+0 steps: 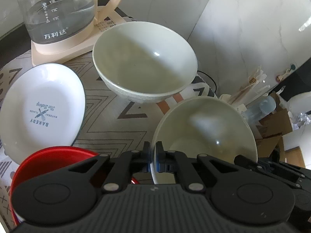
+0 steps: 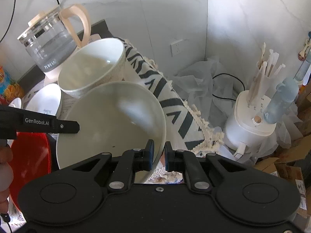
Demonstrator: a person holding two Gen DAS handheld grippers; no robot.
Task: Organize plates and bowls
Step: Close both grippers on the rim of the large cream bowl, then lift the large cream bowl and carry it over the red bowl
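My left gripper (image 1: 153, 156) is shut on the left rim of a cream bowl (image 1: 206, 132). The same cream bowl (image 2: 110, 120) shows in the right wrist view, where my right gripper (image 2: 159, 155) straddles its right rim with a small gap on the right finger's side. A second, deeper cream bowl (image 1: 144, 60) sits on the patterned mat (image 1: 108, 112) behind it and also shows in the right wrist view (image 2: 91, 71). A white "BAKERY" plate (image 1: 41, 108) lies at the left. A red bowl (image 1: 50, 159) sits under my left gripper.
A glass kettle (image 1: 56, 13) on a beige base stands at the back left. The mat's fringed edge (image 2: 196, 116) hangs off the right. Beyond it stand a white appliance (image 2: 250, 128) holding straws, a blue bottle (image 2: 281, 101), plastic sheeting and cardboard boxes (image 2: 287, 167).
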